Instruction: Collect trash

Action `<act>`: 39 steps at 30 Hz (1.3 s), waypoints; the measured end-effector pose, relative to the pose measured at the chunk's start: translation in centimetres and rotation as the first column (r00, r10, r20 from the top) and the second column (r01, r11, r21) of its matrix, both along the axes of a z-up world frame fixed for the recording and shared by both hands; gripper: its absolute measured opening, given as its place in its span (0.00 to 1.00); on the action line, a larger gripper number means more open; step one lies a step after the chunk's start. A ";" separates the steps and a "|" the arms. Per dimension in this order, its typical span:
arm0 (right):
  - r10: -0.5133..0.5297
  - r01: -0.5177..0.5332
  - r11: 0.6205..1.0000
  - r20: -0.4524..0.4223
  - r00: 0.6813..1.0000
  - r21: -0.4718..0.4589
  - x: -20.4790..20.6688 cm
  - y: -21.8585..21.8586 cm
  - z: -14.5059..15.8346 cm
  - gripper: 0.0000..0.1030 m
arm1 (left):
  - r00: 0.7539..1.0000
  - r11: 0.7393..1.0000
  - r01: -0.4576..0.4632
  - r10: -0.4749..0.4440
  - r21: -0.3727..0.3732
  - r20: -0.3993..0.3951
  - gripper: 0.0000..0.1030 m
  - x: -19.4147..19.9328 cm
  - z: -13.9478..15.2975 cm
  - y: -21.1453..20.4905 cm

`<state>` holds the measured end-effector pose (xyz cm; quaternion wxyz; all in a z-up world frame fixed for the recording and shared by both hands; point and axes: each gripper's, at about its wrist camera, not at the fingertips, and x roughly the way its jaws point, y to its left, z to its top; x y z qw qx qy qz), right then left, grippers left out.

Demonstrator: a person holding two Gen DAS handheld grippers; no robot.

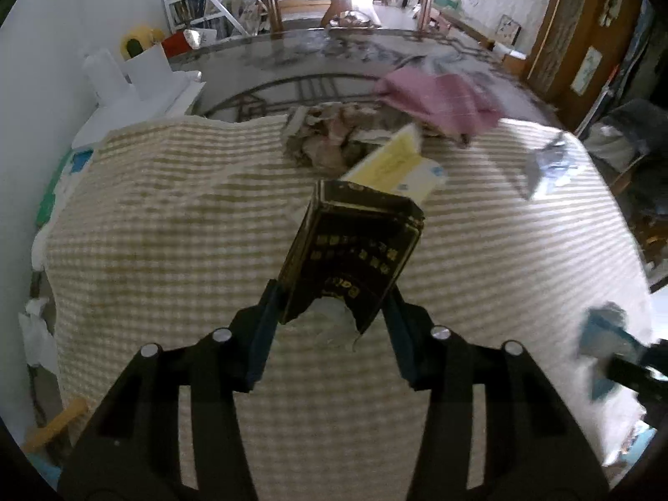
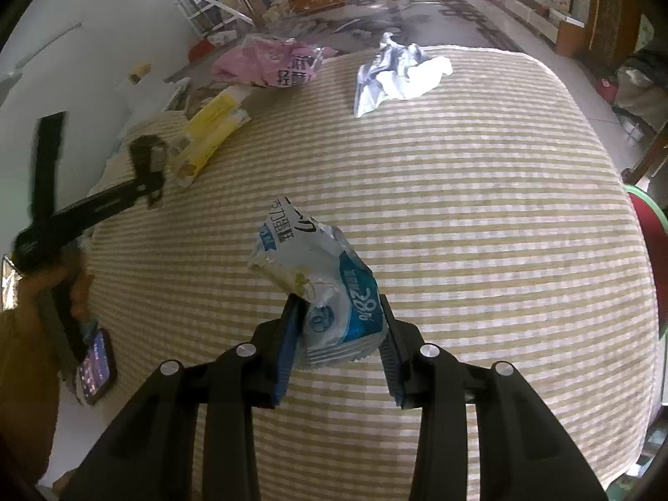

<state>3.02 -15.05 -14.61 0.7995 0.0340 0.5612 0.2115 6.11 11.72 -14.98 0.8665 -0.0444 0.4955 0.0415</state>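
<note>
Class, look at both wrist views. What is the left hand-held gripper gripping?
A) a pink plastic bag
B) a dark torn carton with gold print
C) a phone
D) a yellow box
B: in the left wrist view the left hand-held gripper has its pads pressed on the dark torn carton, lifted above the checked cloth.

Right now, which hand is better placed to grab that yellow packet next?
Left, once free. The yellow packet lies just beyond the left gripper, which grips a dark box. The right gripper holds a blue-white wrapper farther off.
</note>
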 end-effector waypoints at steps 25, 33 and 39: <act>0.020 -0.014 0.994 0.060 0.998 -0.104 0.2 1.1 -0.7 0.78 | 0.992 0.981 0.061 -0.080 -0.183 -0.094 0.62 -2.2 -1.4 -4.0; 0.050 -0.044 0.991 0.044 0.998 -0.129 0.7 2.2 -1.8 0.78 | 0.986 0.985 0.087 -0.106 -0.148 -0.127 0.61 -1.0 -3.0 -5.6; 0.056 -0.053 0.989 0.020 0.998 -0.139 1.1 2.5 -2.6 0.78 | 0.984 0.988 0.093 -0.110 -0.123 -0.144 0.51 -0.3 -3.8 -6.4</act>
